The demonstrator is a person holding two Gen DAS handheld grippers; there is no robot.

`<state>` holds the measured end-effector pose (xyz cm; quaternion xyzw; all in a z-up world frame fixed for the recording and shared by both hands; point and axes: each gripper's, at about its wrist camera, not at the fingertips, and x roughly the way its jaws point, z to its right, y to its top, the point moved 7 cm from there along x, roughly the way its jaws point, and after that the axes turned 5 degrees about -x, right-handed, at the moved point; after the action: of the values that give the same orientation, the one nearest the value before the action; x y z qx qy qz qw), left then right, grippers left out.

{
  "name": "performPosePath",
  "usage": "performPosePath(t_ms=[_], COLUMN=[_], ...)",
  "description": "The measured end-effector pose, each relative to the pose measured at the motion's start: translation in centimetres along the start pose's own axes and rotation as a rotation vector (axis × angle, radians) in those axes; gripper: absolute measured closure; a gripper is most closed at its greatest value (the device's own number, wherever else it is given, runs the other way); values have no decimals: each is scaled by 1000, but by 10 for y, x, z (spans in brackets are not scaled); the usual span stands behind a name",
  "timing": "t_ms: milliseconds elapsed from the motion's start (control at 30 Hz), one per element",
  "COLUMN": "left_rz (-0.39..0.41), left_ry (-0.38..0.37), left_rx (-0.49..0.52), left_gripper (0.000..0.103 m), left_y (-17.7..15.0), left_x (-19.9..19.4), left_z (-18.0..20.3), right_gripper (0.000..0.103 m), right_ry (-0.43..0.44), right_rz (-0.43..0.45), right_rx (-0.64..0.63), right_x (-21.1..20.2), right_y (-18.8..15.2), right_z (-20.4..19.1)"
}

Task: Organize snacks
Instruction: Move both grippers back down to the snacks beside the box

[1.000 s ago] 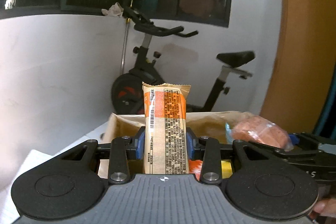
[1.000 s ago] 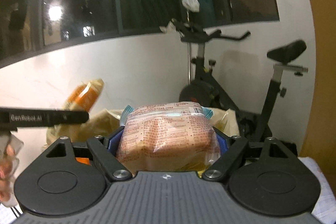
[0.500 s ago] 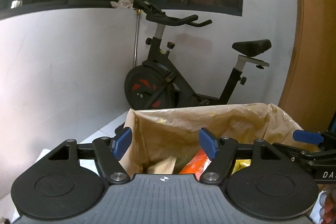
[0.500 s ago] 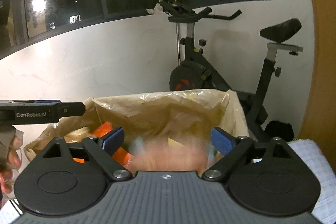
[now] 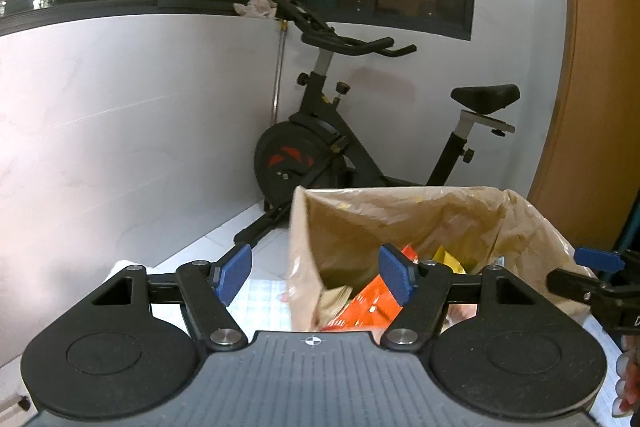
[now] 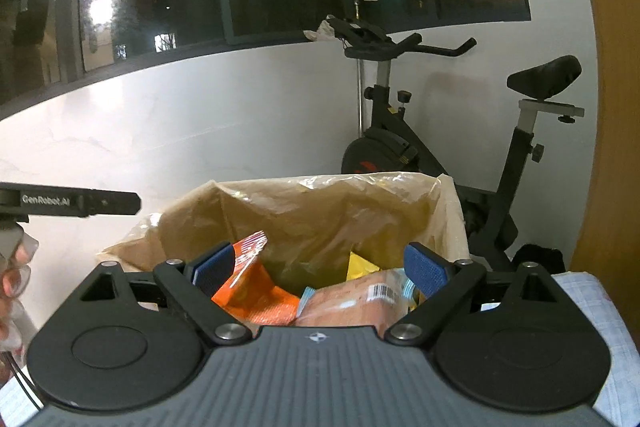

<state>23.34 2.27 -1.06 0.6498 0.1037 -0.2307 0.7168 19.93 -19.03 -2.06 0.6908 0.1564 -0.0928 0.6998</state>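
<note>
A box lined with a tan plastic bag [image 5: 432,215] stands in front of both grippers; it also shows in the right wrist view [image 6: 320,203]. Inside lie orange snack packets [image 5: 368,307], a yellow packet [image 5: 448,259] and a pinkish wrapped bread pack [image 6: 352,303] beside an orange packet [image 6: 256,291]. My left gripper [image 5: 316,275] is open and empty at the bag's left rim. My right gripper [image 6: 320,267] is open and empty just above the bag's contents. Each gripper shows at the edge of the other's view.
A black exercise bike [image 5: 360,131] stands against the white wall behind the bag, also in the right wrist view [image 6: 460,131]. A checked cloth [image 6: 580,307] covers the table. An orange door [image 5: 600,67] is at the right. Dark windows run above.
Both grippers opened and dropped their snacks into the bag: the left its orange bar, the right its bread pack. Both have since pulled back a little, the left shifting leftwards.
</note>
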Motion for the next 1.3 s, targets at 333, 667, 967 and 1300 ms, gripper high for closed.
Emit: performPosePath(t_ms=[333, 667, 967, 1300], left_rz=[-19, -117, -281, -346], left_ry=[-27, -38, -24, -25], left_rx=[-18, 4, -51, -36], left_gripper=[32, 32, 32, 32], left_y=[-37, -135, -233, -283], left_x=[-52, -77, -72, -76], left_z=[-20, -9, 7, 24], right_gripper=[9, 10, 10, 10], right_ry=[16, -13, -45, -46], right_rz=[25, 4, -40, -130], right_rx=[21, 87, 160, 87], right_x=[-47, -78, -96, -109], right_y=[-21, -77, -131, -184], right_z=[0, -12, -34, -72])
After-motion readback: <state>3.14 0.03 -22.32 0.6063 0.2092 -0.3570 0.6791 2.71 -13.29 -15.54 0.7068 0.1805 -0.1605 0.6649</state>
